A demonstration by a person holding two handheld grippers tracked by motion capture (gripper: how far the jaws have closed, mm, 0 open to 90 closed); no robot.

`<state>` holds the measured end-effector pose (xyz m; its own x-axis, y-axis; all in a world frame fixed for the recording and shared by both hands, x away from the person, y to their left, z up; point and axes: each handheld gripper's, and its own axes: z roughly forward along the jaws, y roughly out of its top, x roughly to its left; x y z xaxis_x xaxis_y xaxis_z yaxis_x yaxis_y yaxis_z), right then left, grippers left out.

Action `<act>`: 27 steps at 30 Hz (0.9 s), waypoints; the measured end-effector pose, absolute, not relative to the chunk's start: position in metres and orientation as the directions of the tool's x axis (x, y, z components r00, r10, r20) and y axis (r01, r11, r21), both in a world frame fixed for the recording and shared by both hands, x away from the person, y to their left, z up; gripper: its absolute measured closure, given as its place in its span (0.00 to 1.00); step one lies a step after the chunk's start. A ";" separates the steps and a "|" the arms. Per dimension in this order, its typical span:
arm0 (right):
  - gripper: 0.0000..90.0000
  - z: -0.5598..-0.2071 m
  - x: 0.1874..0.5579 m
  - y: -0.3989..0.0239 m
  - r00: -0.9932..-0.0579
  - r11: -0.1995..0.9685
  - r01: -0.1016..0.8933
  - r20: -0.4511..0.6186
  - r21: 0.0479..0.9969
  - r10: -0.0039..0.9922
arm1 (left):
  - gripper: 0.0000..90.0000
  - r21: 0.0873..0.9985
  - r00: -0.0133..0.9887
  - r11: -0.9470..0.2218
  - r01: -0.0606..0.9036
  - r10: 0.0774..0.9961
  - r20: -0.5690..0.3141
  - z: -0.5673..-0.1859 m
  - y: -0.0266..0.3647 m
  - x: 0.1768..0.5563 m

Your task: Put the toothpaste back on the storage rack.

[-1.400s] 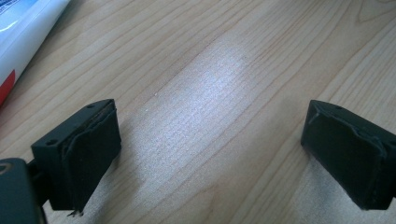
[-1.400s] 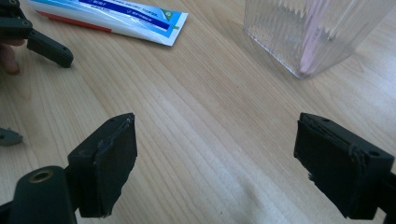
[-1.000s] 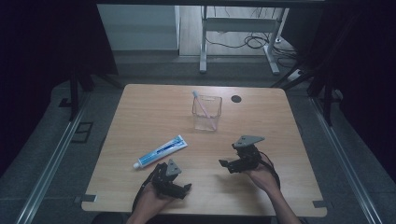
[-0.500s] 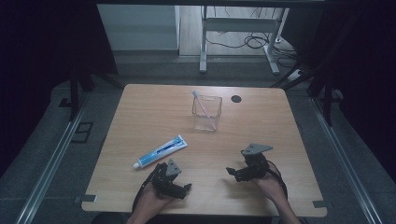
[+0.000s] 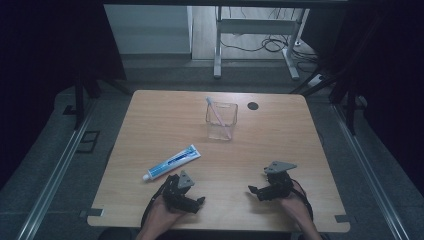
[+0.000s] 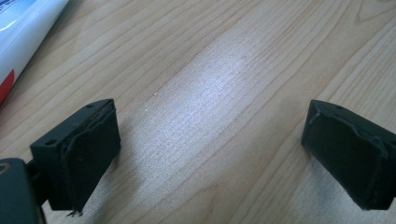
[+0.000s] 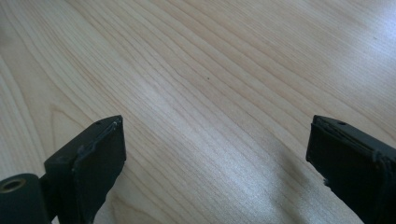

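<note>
Nearest to us, at the near edge of the pale wooden table [image 5: 150,120], we hold the left black two-jaw gripper [image 5: 192,202] low over the wood; in its own view the jaws stand wide apart with bare tabletop between them and nothing held. To its right, well apart, we hold the right black two-jaw gripper [image 5: 256,191], with a grey three-cornered plate on top. Its jaws have just been opening and now stand wide, again with bare wood between them.

Just beyond the left gripper lies the white and blue toothpaste tube [image 5: 171,162], flat and slanted. Farther back, near the middle of the table, stands the clear square plastic cup [image 5: 221,121] with a pale toothbrush [image 5: 217,114] leaning inside. Beyond it sits a small round black cap [image 5: 253,105].
</note>
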<state>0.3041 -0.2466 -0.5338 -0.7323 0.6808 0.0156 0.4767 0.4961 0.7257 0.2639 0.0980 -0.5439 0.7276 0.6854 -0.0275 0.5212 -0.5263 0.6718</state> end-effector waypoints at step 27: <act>0.07 -0.543 0.304 -0.245 -0.737 0.518 0.475 0.000 0.712 0.676 | 0.08 0.632 0.759 -0.572 0.523 0.649 -0.042 -0.527 0.104 0.280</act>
